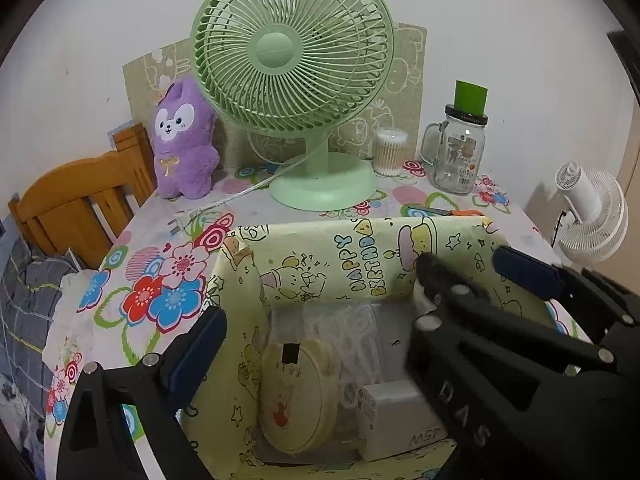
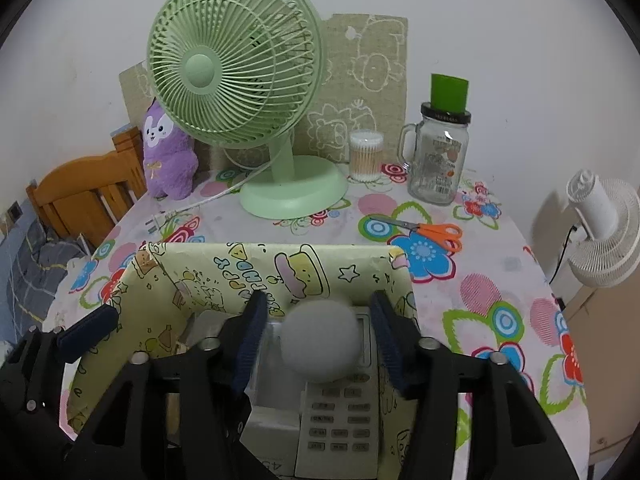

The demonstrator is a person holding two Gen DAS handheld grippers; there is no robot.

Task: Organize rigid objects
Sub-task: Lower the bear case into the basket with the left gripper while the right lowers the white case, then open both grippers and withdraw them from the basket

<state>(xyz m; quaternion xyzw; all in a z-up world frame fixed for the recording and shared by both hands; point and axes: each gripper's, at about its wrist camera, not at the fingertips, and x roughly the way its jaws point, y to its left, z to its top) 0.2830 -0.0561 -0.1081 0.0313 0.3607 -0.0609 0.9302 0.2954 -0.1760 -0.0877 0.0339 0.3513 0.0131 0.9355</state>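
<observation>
A yellow cartoon-print box point(image 1: 360, 256) point(image 2: 224, 268) stands open-topped on the flowered table. My left gripper point(image 1: 318, 324) hangs open over its left half, with nothing between its fingers. Below it lie a round cream case point(image 1: 296, 396) and a white adapter point(image 1: 396, 416). My right gripper point(image 2: 318, 328) point(image 1: 460, 260) reaches into the right half. A blurred grey ball point(image 2: 320, 340) is between its pads with a gap on each side, above a white remote control point(image 2: 340, 420). The left gripper's finger point(image 2: 88, 332) shows at the box's left wall.
Behind the box stand a green desk fan point(image 2: 236, 80), a purple plush toy point(image 2: 166, 148), a tub of cotton swabs point(image 2: 366, 156) and a glass mug jar point(image 2: 438, 156). Orange scissors point(image 2: 432, 232) lie to the right. A wooden chair point(image 1: 80, 204) is left, a white fan point(image 2: 604, 228) right.
</observation>
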